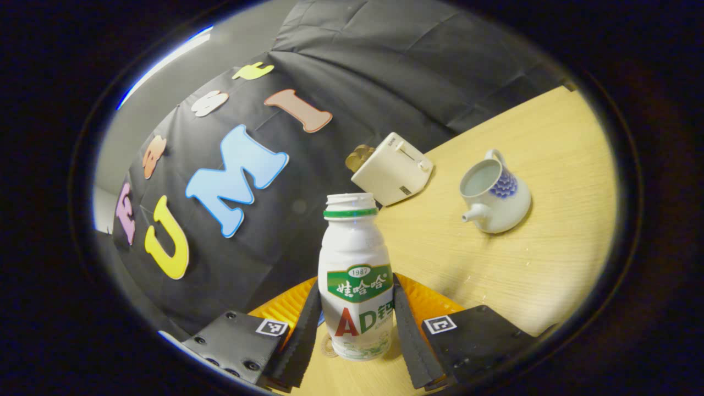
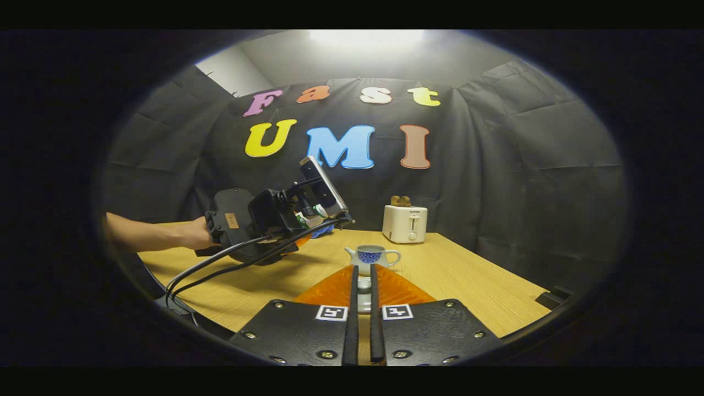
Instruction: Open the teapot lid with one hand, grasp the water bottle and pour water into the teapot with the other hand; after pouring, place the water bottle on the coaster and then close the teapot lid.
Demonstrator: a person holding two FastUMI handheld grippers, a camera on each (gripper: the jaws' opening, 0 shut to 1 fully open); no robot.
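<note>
While the left gripper (image 1: pixel 355 324) clamps it, the water bottle (image 1: pixel 355 280) stands upright.

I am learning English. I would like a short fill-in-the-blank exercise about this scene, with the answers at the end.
1. The left gripper holds the water bottle, whose neck has no ____ on it.
2. The teapot stands open on the wooden ____.
3. The right gripper is shut on the teapot's ____.
4. Behind the teapot, a white ____ stands near the wall.

Answers: cap; table; lid; toaster
</note>
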